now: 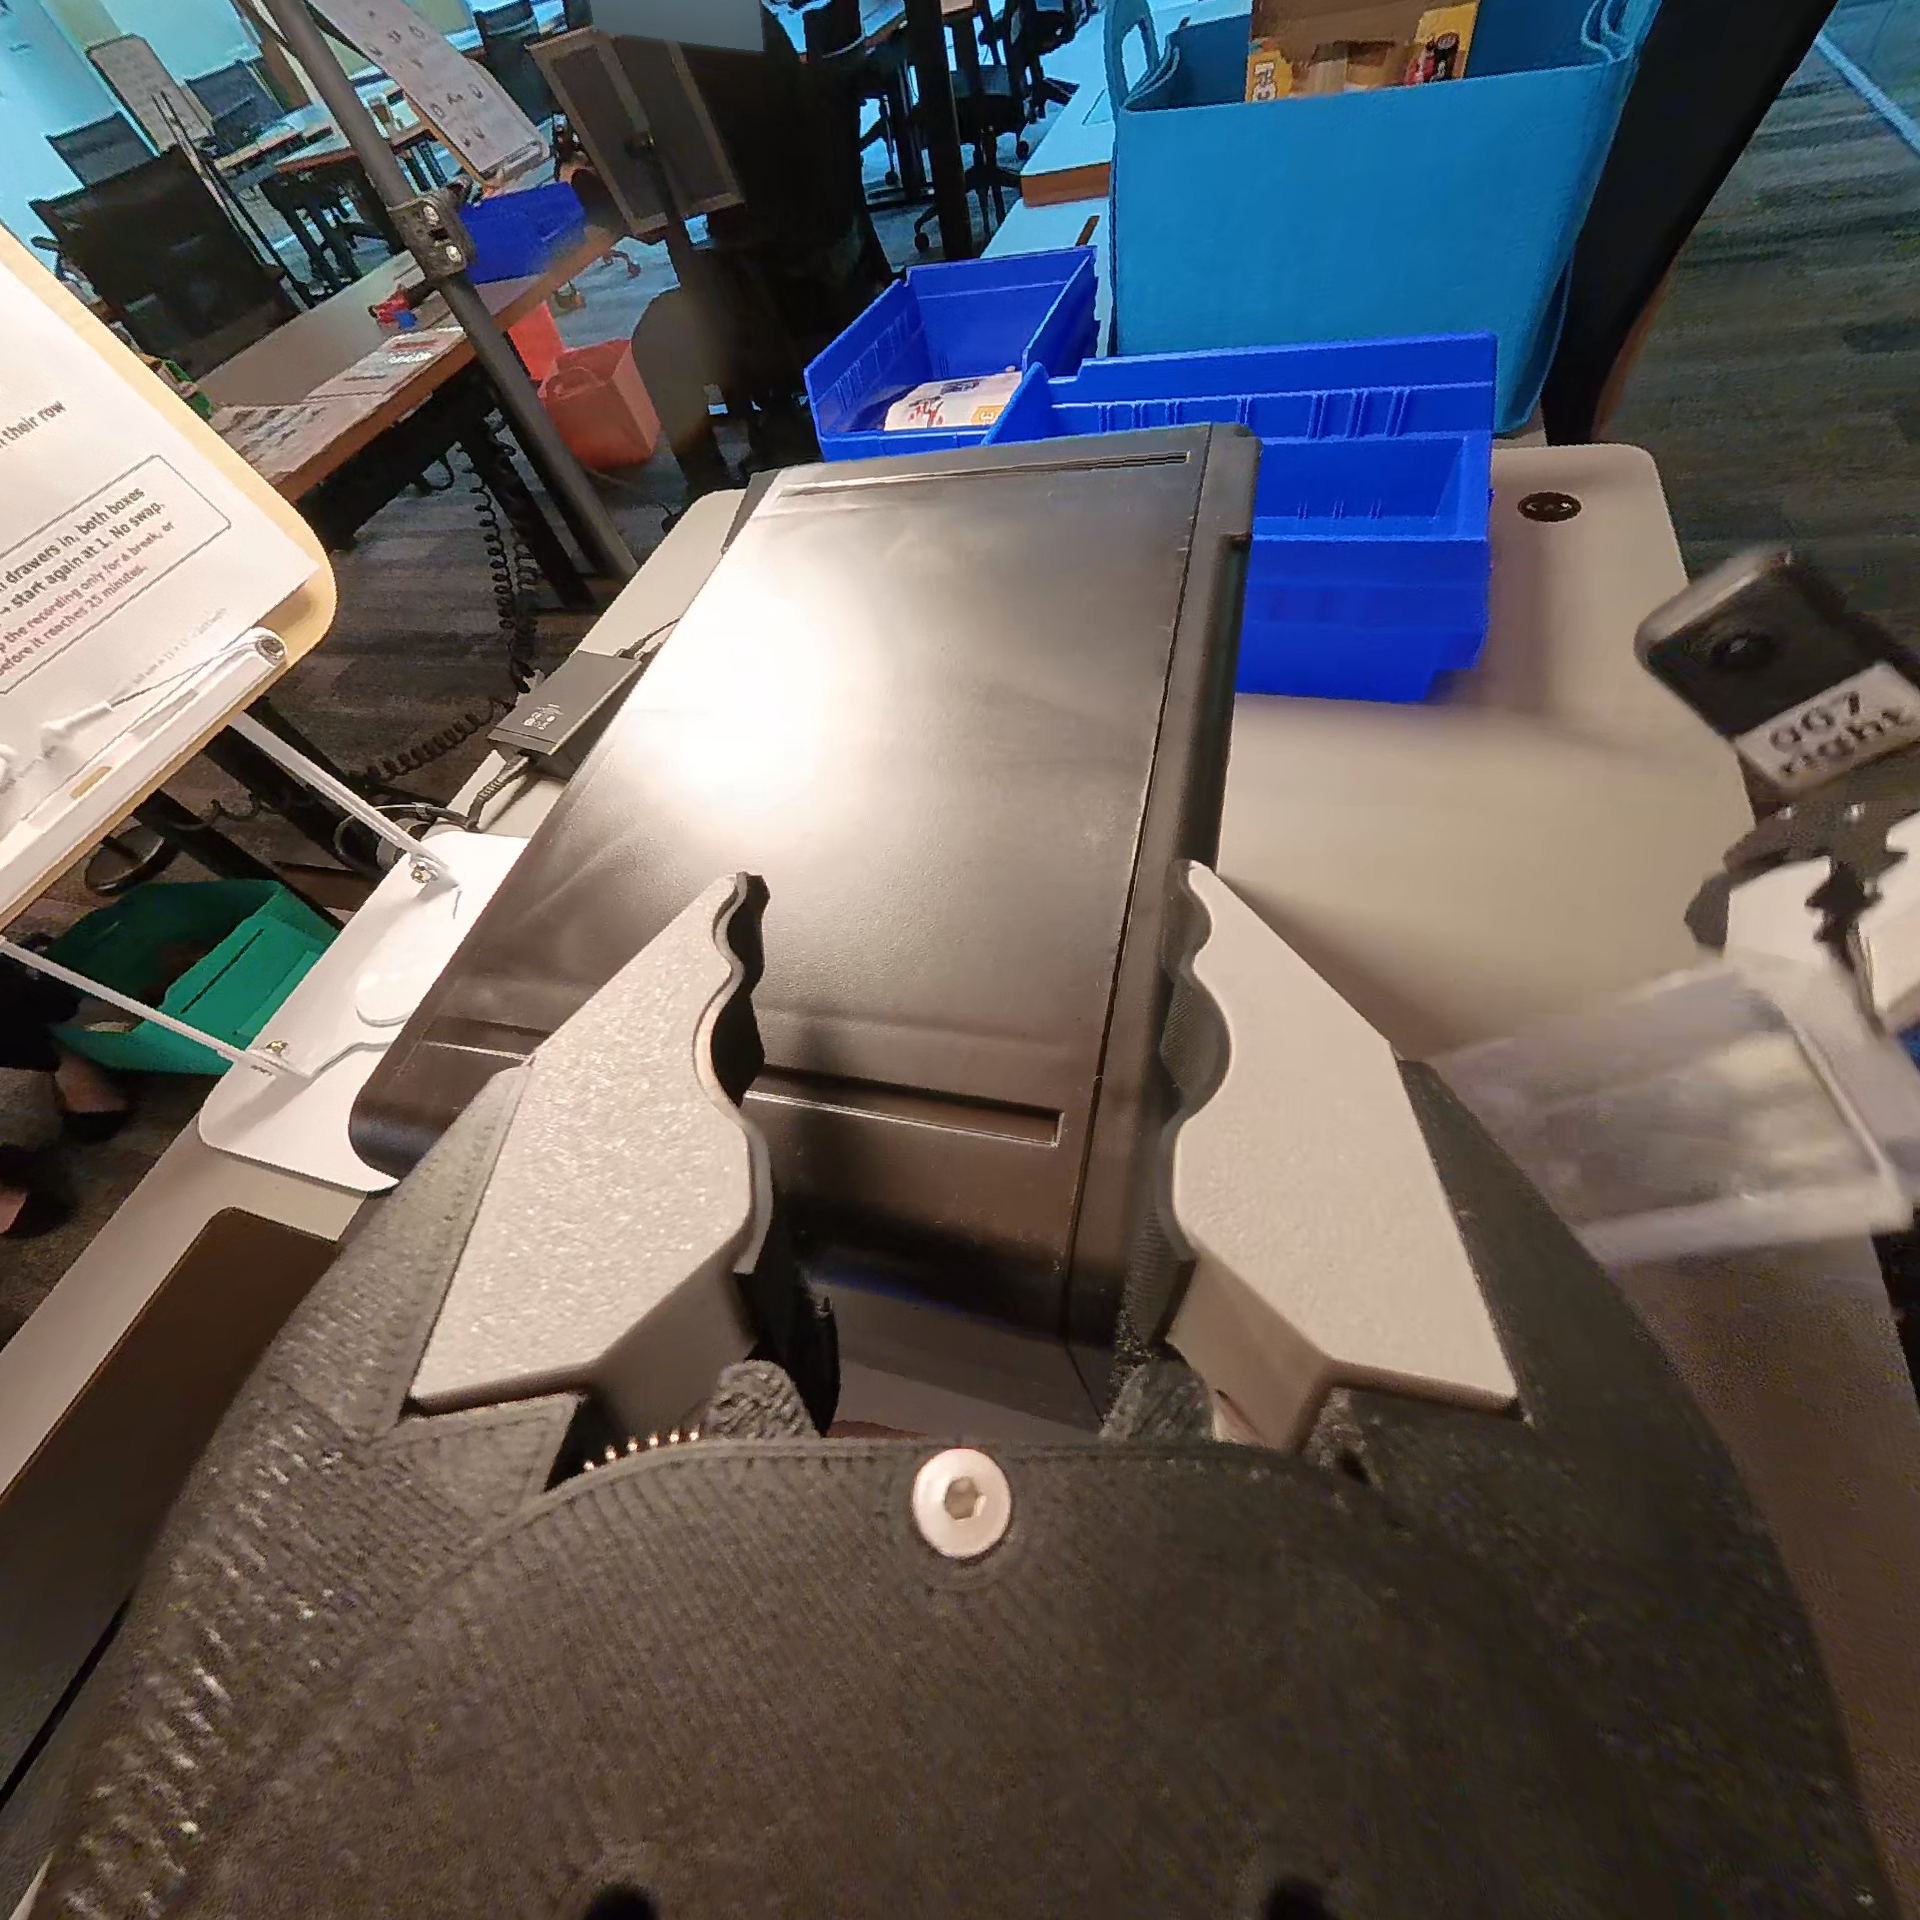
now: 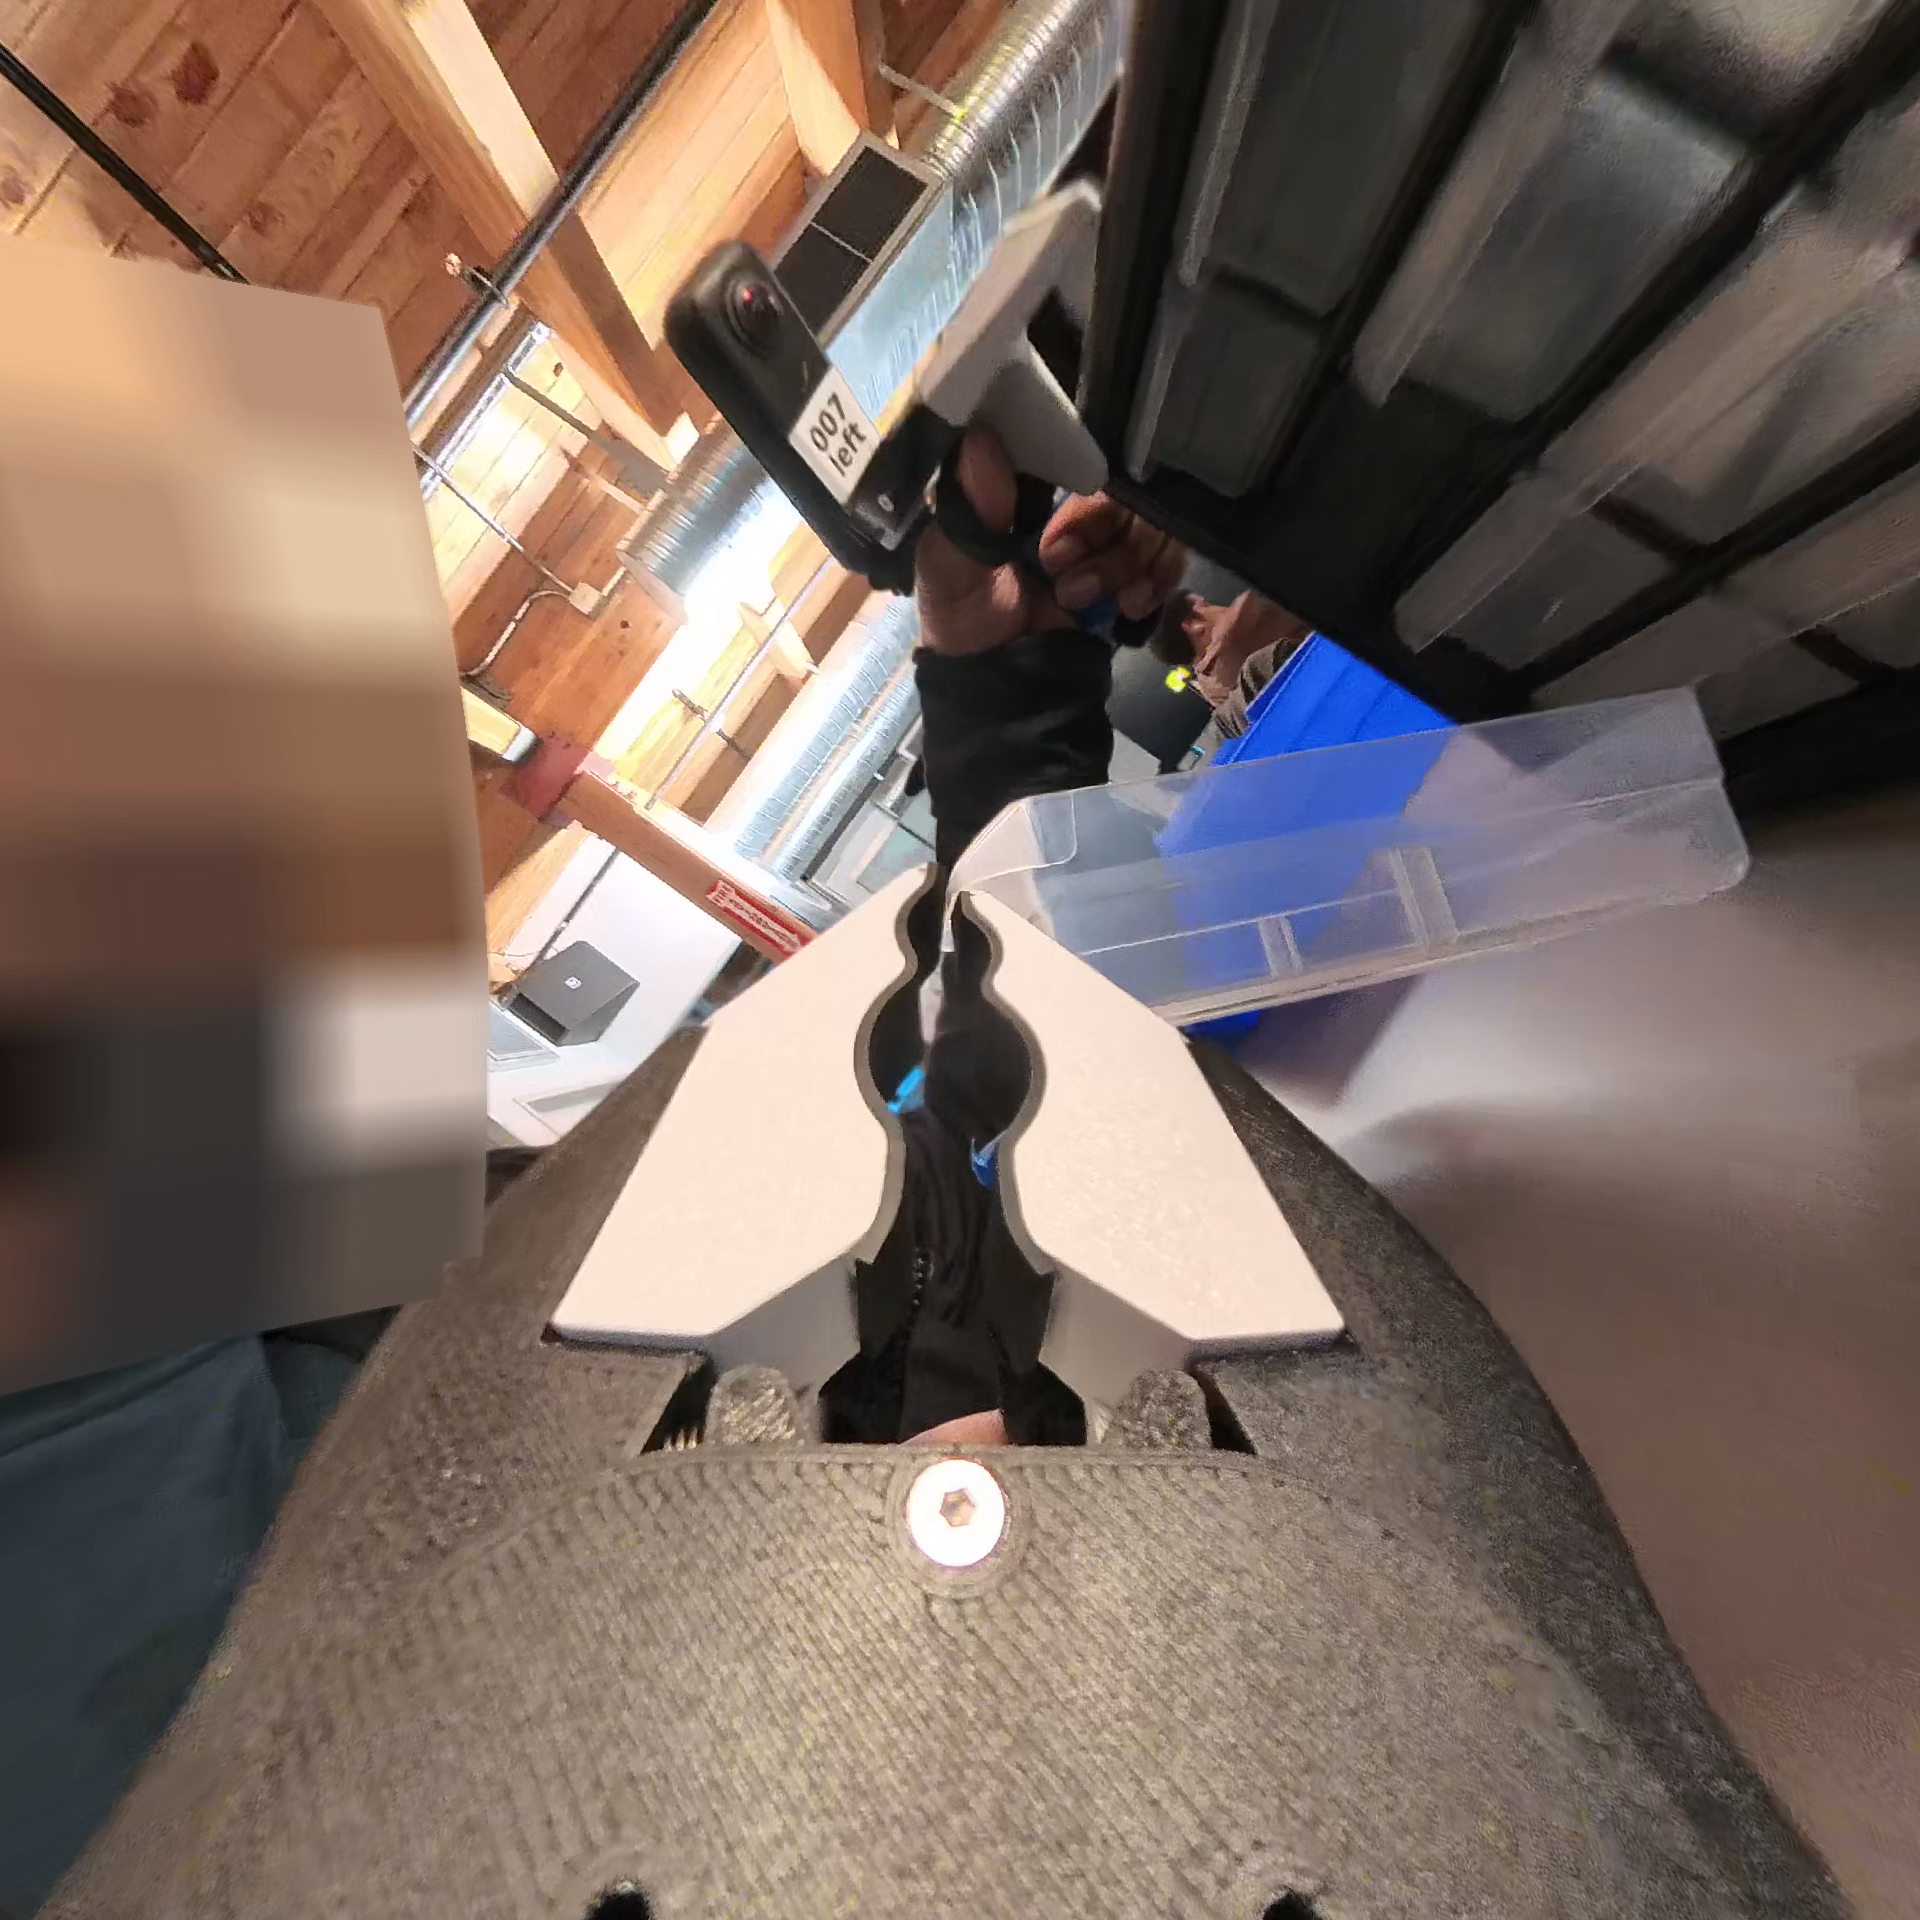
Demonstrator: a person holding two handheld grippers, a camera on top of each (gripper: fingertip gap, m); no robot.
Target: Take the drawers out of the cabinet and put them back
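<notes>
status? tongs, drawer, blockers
Left tongs open, astride black cabinet. Right tongs shut on clear drawer lip, drawer out. No visible blockers.

The cabinet (image 1: pixel 935 748) lies on my table (image 1: pixel 1455 831), straddled by my left gripper (image 1: pixel 971 904). Bins (image 1: pixel 1361 561) sit behind it, a stand's base (image 1: pixel 343 997) left of it (touching, I think). My right gripper (image 2: pixel 948 902) pinches a drawer (image 2: pixel 1351 894) off its right side.

black cabinet (image 1: pixel 935 727), clear drawer (image 2: pixel 1351 894), blue bins (image 1: pixel 1371 540)
</notes>
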